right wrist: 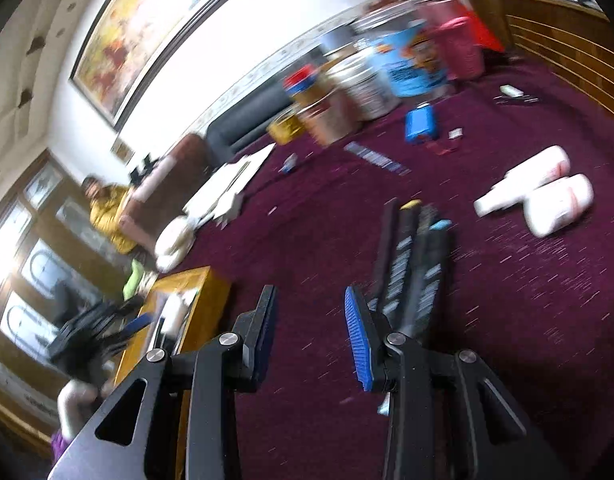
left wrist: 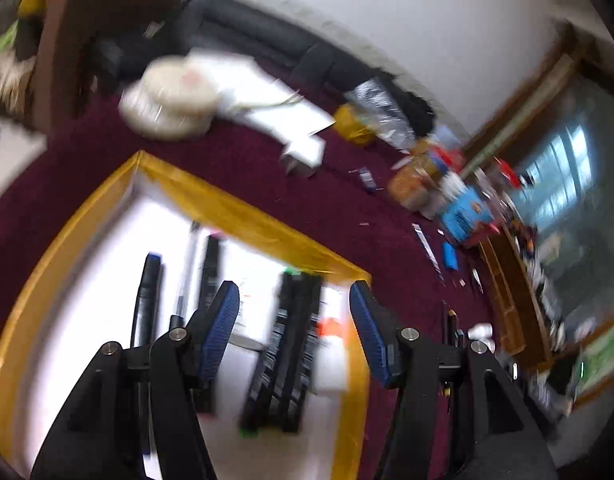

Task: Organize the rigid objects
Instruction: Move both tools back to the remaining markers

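In the left wrist view my left gripper (left wrist: 295,300) is open and empty above a white tray with a yellow rim (left wrist: 251,220). In the tray lie black markers (left wrist: 295,344), a blue-capped marker (left wrist: 149,292), a pen (left wrist: 187,268) and a small white bottle with an orange cap (left wrist: 333,356). In the right wrist view my right gripper (right wrist: 309,308) is open and empty above the maroon carpet. Several black markers (right wrist: 411,264) lie just beyond its right finger. Two white bottles (right wrist: 539,196) lie further right. The tray (right wrist: 195,292) shows at left.
Jars, cans and a blue box (right wrist: 411,68) stand along the far wall. White papers (left wrist: 275,108) and a round white container (left wrist: 171,100) lie on the carpet (right wrist: 507,320). A blue battery-like object (right wrist: 421,122), a wooden shelf (left wrist: 511,300) and small scattered items lie nearby. Both views are blurred.
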### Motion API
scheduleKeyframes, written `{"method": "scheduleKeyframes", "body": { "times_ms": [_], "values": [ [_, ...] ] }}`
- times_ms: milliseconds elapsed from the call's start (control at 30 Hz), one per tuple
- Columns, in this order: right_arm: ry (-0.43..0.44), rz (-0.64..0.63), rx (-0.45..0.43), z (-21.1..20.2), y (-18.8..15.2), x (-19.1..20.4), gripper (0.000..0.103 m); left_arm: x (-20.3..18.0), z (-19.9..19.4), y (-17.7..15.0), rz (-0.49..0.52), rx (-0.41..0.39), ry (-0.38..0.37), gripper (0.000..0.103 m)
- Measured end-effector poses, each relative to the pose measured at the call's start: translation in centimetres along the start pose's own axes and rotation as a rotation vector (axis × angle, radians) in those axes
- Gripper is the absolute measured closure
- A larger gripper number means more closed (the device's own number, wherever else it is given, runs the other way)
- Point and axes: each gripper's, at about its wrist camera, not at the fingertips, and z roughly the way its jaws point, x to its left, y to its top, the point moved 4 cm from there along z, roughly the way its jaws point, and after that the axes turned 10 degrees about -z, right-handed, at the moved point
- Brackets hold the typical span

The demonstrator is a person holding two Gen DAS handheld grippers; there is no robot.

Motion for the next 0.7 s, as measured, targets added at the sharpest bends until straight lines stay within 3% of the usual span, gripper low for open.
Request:
{"method": "scheduleKeyframes", "body": {
  "times_ms": [133, 300, 367, 500, 700],
  "values": [
    [-0.086, 0.038, -0.063, -0.9, 2.1, -4.1, 0.072, -5.7, -2.9, -2.9, 0.214, -0.015, -0.032, 0.037],
    [-0.203, 0.082, -0.141, -2.4, 2.4, -8.9, 0.072, -13.2, -0.3, -8.2, 0.435, 0.107, -0.093, 0.037],
    [-0.194, 0.117, -0.130, -2.4, 2.1, -10.3, 0.071, -15.5, 2.7, -10.5, 0.493, 0.160, -0.073, 0.037],
    [-0.123, 0.177, -0.118, -2.6, 1.9, -10.9, 0.071, -18.3, 8.8, -13.3, 0.514, 0.258, -0.041, 0.037],
    [-0.070, 0.175, -0.110, -2.4, 1.9, -10.5, 0.070, -20.0, 15.1, -14.3, 0.616, 0.255, 0.094, 0.037]
  ]
}}
